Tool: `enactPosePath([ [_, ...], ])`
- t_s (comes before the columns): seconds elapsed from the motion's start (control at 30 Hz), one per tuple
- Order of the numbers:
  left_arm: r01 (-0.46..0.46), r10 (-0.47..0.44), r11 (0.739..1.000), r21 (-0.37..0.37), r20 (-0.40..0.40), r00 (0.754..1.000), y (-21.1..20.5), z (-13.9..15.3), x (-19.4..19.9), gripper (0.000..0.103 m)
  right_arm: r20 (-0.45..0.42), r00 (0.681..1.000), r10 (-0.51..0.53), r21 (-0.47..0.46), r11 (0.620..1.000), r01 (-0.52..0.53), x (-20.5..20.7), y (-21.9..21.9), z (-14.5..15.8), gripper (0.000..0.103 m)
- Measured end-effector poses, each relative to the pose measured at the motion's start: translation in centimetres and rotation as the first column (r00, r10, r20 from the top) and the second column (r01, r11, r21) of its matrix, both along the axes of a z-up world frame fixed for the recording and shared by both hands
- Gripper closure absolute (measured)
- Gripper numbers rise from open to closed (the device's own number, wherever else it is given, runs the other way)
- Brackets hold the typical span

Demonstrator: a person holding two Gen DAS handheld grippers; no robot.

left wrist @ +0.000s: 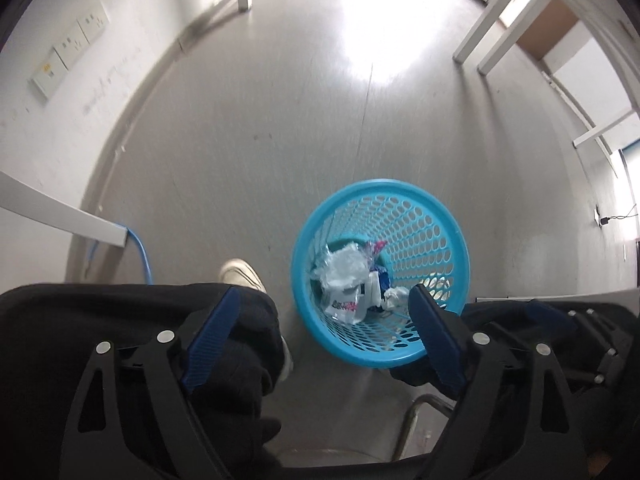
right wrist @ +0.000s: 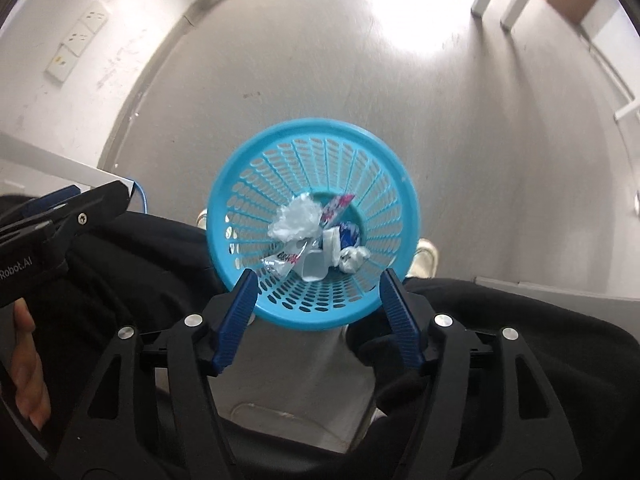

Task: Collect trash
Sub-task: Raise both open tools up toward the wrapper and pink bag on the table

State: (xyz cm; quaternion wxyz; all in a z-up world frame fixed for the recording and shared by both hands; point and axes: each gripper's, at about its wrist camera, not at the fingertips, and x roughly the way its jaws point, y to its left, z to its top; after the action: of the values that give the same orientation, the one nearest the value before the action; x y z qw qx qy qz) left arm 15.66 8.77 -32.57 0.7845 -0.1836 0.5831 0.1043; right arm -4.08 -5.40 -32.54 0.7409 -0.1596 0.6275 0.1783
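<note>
Right wrist view looks straight down on a grey floor [right wrist: 320,60] where a blue plastic basket [right wrist: 360,168] stands between the knees of a seated person in black trousers [right wrist: 140,272], its perforated wall ringing a small heap of rubbish. Inside lie a crumpled clear plastic bag [right wrist: 294,220], a printed snack wrapper [right wrist: 338,205], a white plastic piece [right wrist: 316,266] and a ball of paper [right wrist: 352,258], all resting on the basket's bottom. Both claws are wide and empty: the right claw [right wrist: 322,312] hangs over the near rim with nothing between its blue fingers [right wrist: 236,316], and the left claw [left wrist: 320,332], seen from its own camera, spreads even wider beside the basket [left wrist: 432,216], one finger over the rim and the other over the trouser leg. By this reading the drop-off step is done, the latest pieces having landed with the rest, and both claws stand clear of the basket. No loose rubbish shows on the floor in either view, so the next move likely calls for turning away to look for anything left, perhaps on a desk out of frame, keeping the claws open for the next pick.
</note>
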Motion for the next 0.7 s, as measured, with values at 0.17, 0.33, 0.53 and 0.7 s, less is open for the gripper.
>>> enactPosePath([
  [0.17, 0.022, -0.02, 1.0, -0.012, 0.106, 0.994, -0.6, 3.1, -3.0, 0.012, 0.061, 0.997, 0.037, 0.052, 0.998, -0.04, -2.8, -1.1, 3.9, 0.031],
  [0.33, 0.032, -0.039, 0.999, 0.039, 0.171, 0.984, -2.0, 6.0, -6.9, 0.008, 0.105, 0.991, 0.08, 0.081, 0.993, -0.088, -6.0, -2.2, 7.3, 0.024],
  [0.53, 0.047, -0.073, 0.991, 0.123, 0.221, 0.973, -3.0, 9.4, -11.2, 0.006, 0.183, 0.977, 0.113, 0.131, 0.982, -0.138, -10.3, -4.7, 11.9, 0.013],
  [0.7, 0.108, -0.153, 0.981, 0.16, 0.305, 0.94, -3.3, 13.7, -14.7, 0.006, 0.27, 0.955, 0.124, 0.152, 0.974, -0.169, -13.8, -6.3, 15.5, 0.009],
])
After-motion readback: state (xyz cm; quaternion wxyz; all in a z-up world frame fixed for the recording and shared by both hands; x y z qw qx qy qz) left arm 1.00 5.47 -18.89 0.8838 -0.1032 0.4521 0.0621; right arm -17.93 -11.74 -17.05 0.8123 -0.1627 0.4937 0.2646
